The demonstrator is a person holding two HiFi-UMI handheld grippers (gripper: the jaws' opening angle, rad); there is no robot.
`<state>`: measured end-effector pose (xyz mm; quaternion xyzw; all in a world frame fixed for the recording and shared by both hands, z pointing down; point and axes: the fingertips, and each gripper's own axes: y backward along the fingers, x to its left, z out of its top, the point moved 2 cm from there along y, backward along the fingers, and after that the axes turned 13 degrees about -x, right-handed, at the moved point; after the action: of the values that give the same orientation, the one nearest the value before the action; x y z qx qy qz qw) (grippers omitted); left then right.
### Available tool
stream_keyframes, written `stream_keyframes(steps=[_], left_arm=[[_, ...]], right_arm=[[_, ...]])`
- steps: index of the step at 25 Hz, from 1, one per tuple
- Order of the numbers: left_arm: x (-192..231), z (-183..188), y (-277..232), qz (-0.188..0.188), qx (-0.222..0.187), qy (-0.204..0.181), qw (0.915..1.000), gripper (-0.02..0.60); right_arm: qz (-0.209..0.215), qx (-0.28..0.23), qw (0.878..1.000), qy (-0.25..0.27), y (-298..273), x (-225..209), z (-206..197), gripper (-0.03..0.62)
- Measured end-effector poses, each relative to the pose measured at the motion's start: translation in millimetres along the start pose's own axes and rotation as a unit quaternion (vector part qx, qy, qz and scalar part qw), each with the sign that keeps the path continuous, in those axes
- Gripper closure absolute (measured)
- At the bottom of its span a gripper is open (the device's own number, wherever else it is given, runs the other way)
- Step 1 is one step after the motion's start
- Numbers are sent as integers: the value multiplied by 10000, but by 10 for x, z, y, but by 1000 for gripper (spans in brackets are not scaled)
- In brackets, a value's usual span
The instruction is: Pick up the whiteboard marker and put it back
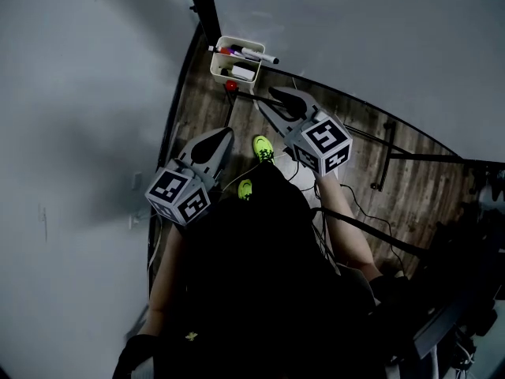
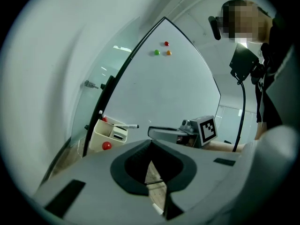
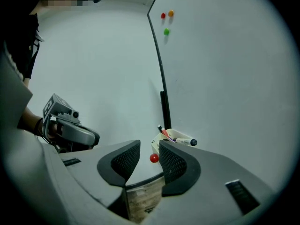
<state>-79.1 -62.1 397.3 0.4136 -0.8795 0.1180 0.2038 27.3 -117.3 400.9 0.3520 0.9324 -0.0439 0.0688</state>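
Office or lab-like room, large whiteboard (image 3: 225, 69) with coloured magnets (image 3: 166, 31), white holder (image 2: 99, 136) of markers (image 1: 254, 54) at its foot, plain white walls (image 1: 79, 133), wood-plank floor (image 1: 355, 164), trailing cables (image 1: 357, 201), black metal stand (image 1: 387, 152).

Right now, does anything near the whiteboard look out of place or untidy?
Yes. One marker lies crosswise on top of the white holder, its dark end sticking out past the rim, while the other pens sit inside. Nothing looks spilled or broken.
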Motion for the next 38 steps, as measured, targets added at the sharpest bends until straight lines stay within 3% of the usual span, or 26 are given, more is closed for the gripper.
stream_keyframes(steps=[7, 16, 31, 38], left_arm=[[192, 21, -210, 149, 40, 98, 9998, 549], [335, 34, -350, 302, 86, 188, 9993, 549], [461, 56, -436, 536, 58, 278, 9982, 549], [502, 59, -434, 653, 46, 281, 9975, 549]], right_arm=[[-107, 228, 9997, -49, -191, -330, -105, 374], [-504, 314, 9981, -152, -291, -684, -209, 310], [-407, 511, 9969, -437, -491, -946, -315, 309], [-384, 537, 9970, -405, -541, -997, -325, 357]])
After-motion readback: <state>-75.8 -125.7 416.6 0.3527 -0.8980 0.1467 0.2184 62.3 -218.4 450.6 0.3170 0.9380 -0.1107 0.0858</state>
